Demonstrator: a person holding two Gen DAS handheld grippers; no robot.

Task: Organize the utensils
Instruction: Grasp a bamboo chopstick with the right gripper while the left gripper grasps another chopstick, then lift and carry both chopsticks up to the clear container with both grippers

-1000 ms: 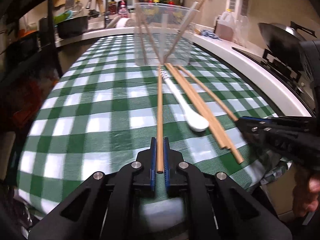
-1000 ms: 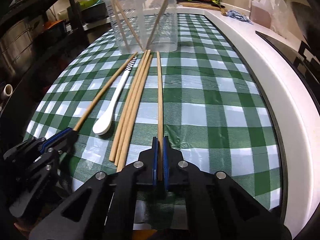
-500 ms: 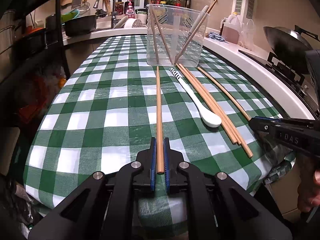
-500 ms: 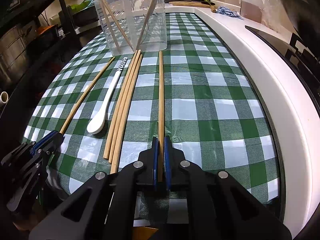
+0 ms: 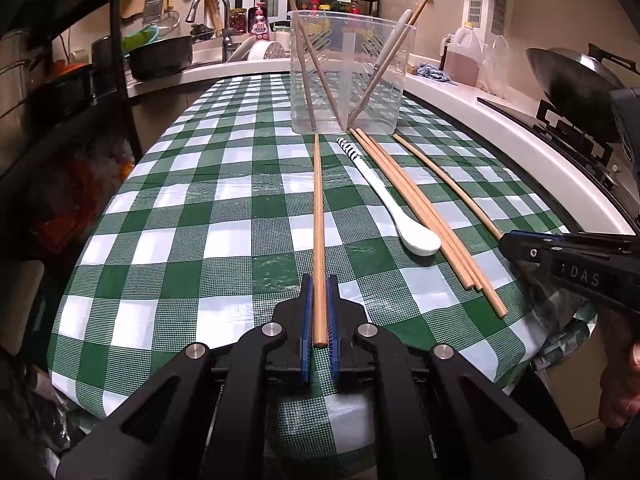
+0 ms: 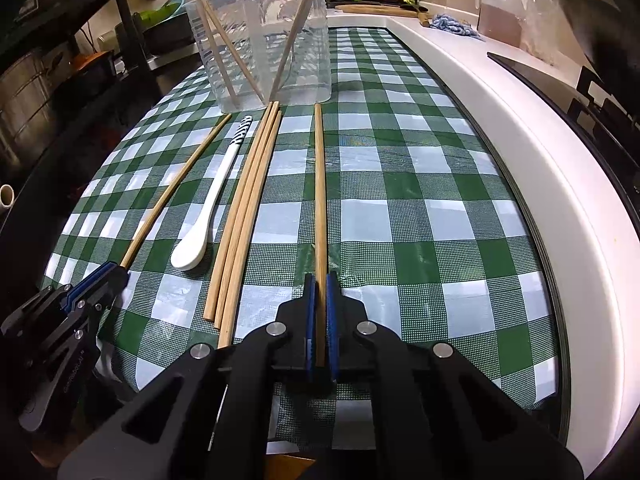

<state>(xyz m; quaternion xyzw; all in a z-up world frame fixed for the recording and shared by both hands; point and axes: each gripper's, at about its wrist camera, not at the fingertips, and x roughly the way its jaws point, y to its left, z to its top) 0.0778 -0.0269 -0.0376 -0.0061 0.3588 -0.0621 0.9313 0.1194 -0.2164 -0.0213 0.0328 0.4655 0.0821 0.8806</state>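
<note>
From the left wrist view, the left tool [image 5: 319, 320] is clamped on a chopstick [image 5: 318, 216] lying along the checked desk [image 5: 168, 240] toward the clear tub [image 5: 352, 80]. A white spoon [image 5: 394, 208] and three loose sticks [image 5: 420, 216] lie to its right (sink and wok show only here). From the right wrist view, the right tool [image 6: 320, 320] grips another chopstick [image 6: 320, 200]; only this view shows that grip.

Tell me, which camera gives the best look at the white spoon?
The left wrist view: the white spoon lies near the middle, striped handle end and bowl both clear. The right wrist view shows the whole spoon too, but off to the left and narrower.
</note>
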